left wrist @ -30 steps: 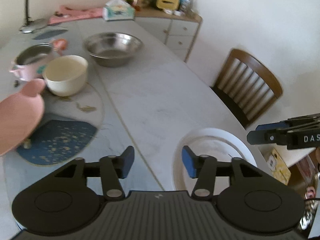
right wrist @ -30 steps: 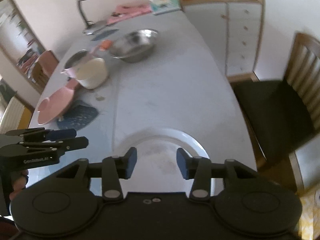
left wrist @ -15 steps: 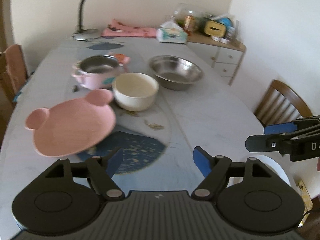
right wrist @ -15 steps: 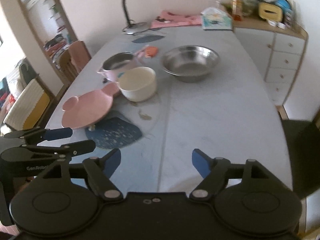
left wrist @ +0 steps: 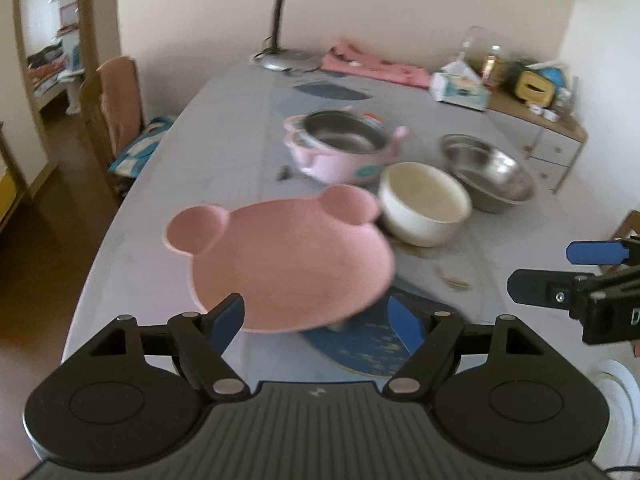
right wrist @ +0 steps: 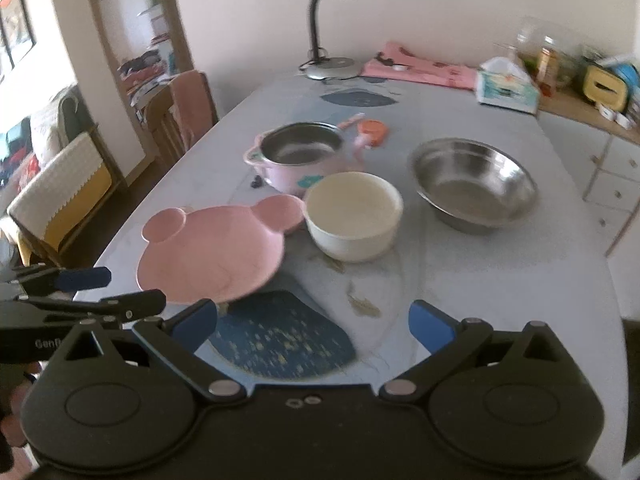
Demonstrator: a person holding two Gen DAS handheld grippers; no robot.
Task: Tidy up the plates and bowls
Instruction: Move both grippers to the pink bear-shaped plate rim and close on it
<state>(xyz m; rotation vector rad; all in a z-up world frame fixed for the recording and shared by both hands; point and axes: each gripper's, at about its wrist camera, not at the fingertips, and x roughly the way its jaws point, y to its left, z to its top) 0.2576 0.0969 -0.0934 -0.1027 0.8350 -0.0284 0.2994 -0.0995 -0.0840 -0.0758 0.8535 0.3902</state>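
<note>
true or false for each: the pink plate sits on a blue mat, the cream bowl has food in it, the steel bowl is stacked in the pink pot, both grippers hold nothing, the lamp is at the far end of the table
1. The pink plate sits partly on a blue mat. True.
2. The cream bowl has food in it. False: it looks empty.
3. The steel bowl is stacked in the pink pot. False: it stands apart on the table.
4. The left gripper and right gripper hold nothing. True; the right one's jaws are opening.
5. The lamp is at the table's far end. True.
</note>
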